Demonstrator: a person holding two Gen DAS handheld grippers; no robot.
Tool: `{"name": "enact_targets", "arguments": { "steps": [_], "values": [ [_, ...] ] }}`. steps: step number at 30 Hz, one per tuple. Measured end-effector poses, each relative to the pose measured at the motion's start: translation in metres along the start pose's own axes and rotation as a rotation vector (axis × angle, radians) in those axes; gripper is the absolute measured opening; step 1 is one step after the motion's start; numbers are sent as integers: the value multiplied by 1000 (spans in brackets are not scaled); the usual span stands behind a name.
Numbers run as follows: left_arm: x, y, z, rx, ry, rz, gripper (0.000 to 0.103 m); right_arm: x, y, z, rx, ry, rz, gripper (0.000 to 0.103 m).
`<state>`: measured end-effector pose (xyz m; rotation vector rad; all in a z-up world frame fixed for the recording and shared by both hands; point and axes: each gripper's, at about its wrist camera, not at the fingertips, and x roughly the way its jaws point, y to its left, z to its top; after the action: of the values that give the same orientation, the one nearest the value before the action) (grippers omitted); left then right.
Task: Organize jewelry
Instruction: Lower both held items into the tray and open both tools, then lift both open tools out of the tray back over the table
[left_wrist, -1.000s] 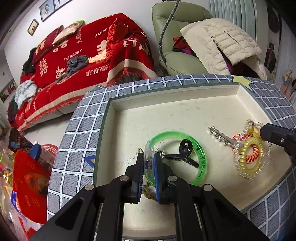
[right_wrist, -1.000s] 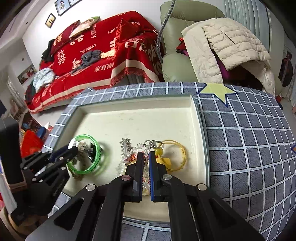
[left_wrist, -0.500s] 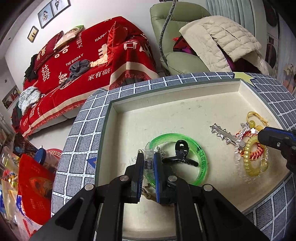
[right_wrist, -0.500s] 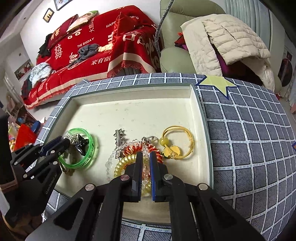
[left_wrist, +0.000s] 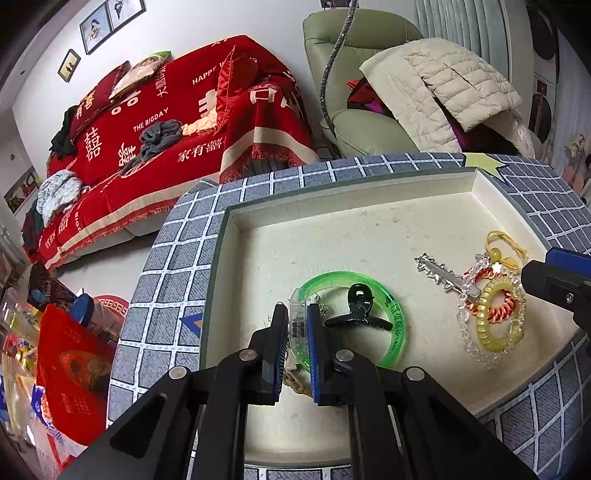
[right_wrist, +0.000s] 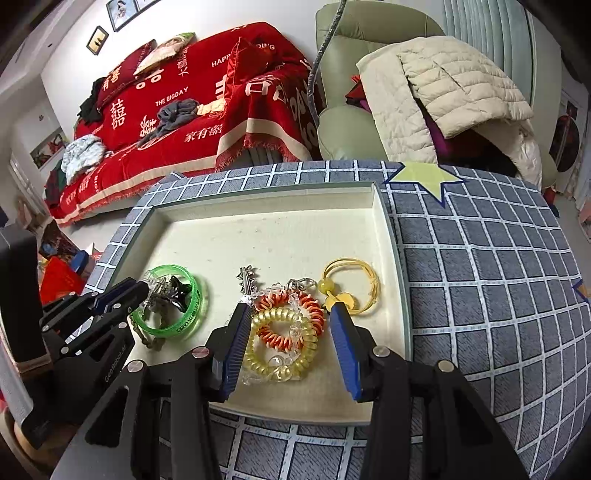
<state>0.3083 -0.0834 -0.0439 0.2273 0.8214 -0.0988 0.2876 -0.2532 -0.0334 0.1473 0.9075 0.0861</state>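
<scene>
Living-room setting, low table under a grey grid-pattern cloth (right_wrist: 480, 295) carrying a shallow cream tray (right_wrist: 273, 236); red printed sofa throw (right_wrist: 207, 96) and pale green armchair (right_wrist: 343, 122) with a beige quilted jacket (right_wrist: 450, 92) behind. All jewelry sits in the tray's near half. Left gripper (left_wrist: 297, 332) is clamped on a clear plastic clip (left_wrist: 295, 317) at the edge of the translucent green bangle (left_wrist: 395, 317), with a black claw hair clip (left_wrist: 356, 310) lying inside the ring. Right gripper (right_wrist: 291, 339) has its jaws opening, pads off everything; between them lie the yellow spiral hair tie (right_wrist: 280, 350), orange spiral hair tie (right_wrist: 291, 321) and clear bead bracelet (right_wrist: 273, 373), tangled together. Silver spiky hairpin (right_wrist: 246, 280) just beyond the pile, yellow cord bracelet with a bead (right_wrist: 354, 284) just right of it, touching the right finger's tip. Left view shows a red packet (left_wrist: 70, 369) and clutter beside the table; right view hides most of it behind the left gripper, but shows a brownish chain (right_wrist: 151, 339) under the bangle. A second ago the right jaws were closed over the pile and the cord bracelet lay behind them; left grip unchanged.
</scene>
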Motion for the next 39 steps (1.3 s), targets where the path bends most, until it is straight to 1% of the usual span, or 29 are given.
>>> {"name": "enact_targets", "arguments": {
  "steps": [6,9,16,25,26,27,28,30,34,35,36,38,39],
  "values": [
    [-8,4,1,0,-28,-11,32,-7,-4,0,16,-14,-10,49],
    [-9,4,1,6,-25,-4,32,-9,-5,-1,22,-16,-12,49],
    [-11,5,2,5,-23,-15,32,-12,-5,-1,22,-20,-12,49],
    [-17,16,3,-30,-27,-22,32,-14,-5,2,23,-27,-17,49],
    [-17,17,3,-37,-26,-22,35,-14,-5,3,22,-27,-19,49],
    [-18,19,3,-45,-23,-24,76,-14,-6,3,22,-27,-22,49],
    [-18,21,3,-54,-20,-17,103,-14,-6,3,21,-27,-24,49],
    [-25,24,0,-67,-56,18,103,-14,-6,2,22,-24,-29,49],
    [-26,24,2,-60,-53,20,103,-14,-6,1,14,-28,-54,49],
    [-27,23,2,-57,-54,23,103,-15,-4,0,4,-41,-66,56],
    [-27,23,2,-54,-53,26,103,-17,-2,-1,-11,-59,-76,79],
    [-29,22,3,-55,-51,28,103,-22,1,-4,-27,-103,-80,103],
    [-28,22,3,-57,-48,24,103,-26,3,-5,-32,-134,-66,103]
  ]
}}
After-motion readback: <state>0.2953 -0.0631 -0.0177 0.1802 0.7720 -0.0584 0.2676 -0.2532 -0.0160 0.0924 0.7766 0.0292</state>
